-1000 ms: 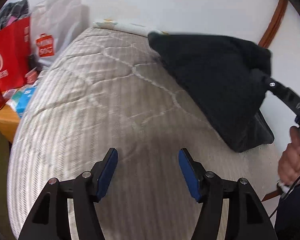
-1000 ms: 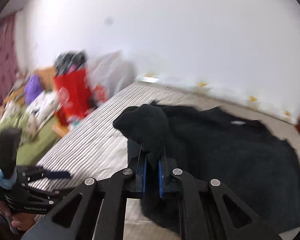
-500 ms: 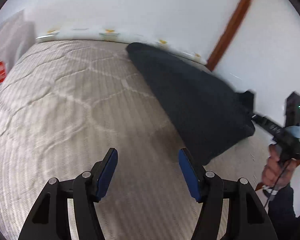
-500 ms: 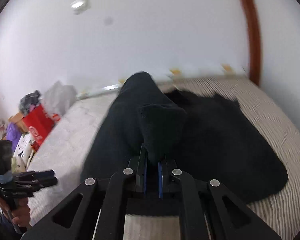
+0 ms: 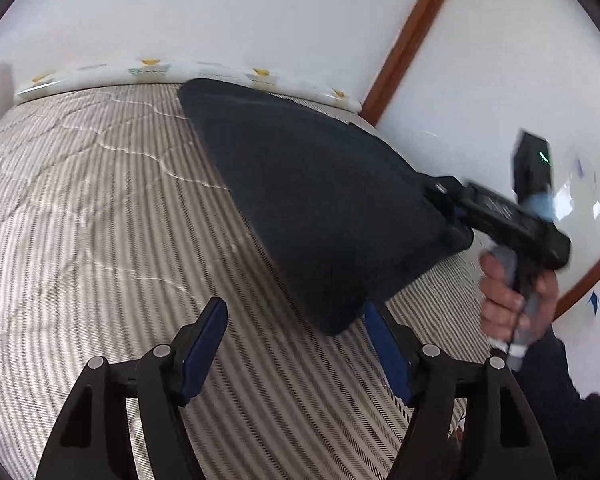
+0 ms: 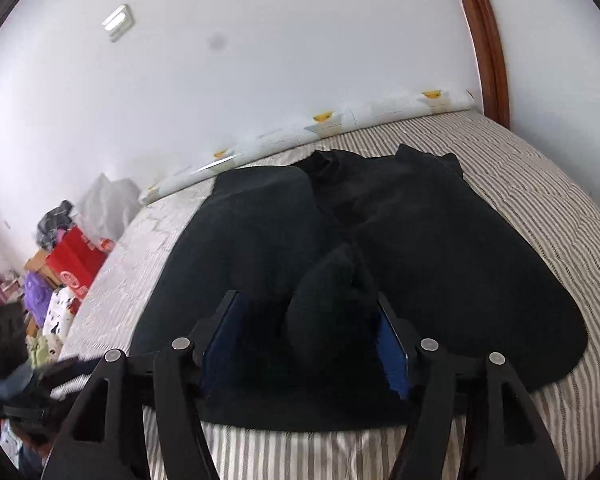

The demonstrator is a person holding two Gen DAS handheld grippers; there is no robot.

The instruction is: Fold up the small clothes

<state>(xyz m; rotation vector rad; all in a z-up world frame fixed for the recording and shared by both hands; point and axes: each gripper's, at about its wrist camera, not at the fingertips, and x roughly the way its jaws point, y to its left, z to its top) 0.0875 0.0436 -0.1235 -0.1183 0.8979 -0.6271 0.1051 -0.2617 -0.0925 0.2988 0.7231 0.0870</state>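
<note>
The black garment [image 6: 400, 240] lies spread on the striped mattress [image 6: 540, 208], near the wall, with one part folded over onto the rest. A bunched end of it [image 6: 332, 304] sits between the fingers of my right claw [image 6: 304, 344], whose jaws have just been opening; they stand apart now and the blue pads [image 6: 392, 352] no longer press the cloth. My left claw [image 5: 296, 348] hangs over the mattress just beside the garment's near corner [image 5: 332, 312], jaws spread and just opened a little wider, with nothing pinched; that corner overlaps its right pad in the view. My right hand [image 5: 516, 292] grips its handle. Past the bed's left edge sit a red bag [image 6: 76, 264] and loose clutter.
</note>
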